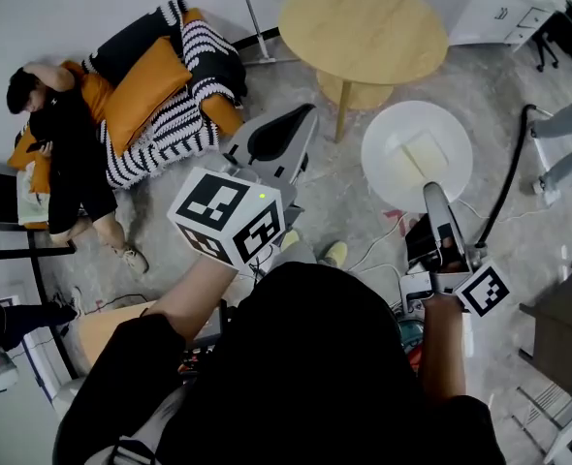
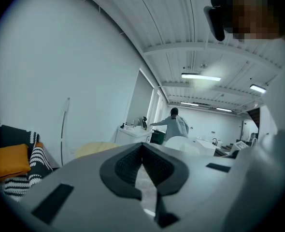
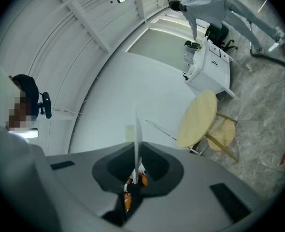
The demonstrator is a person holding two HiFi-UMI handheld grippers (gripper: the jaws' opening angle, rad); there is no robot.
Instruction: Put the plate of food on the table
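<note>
Rim clamped in right gripper (image 1: 431, 194) jaws, round white plate (image 1: 391, 174) rode level, saving its pale food (image 1: 423, 152); left gripper (image 1: 303, 114) jaws sat together.

Black short-sleeved top (image 1: 305, 356); grey left hand-held gripper (image 1: 303, 114), right hand-held gripper (image 1: 431, 192); black-marked white cubes (image 1: 230, 216) (image 1: 484, 289)

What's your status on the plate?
Right gripper shut on rim of white round plate, pale food on it. Left gripper shut, empty. Round wooden table ahead, top bare.
</note>
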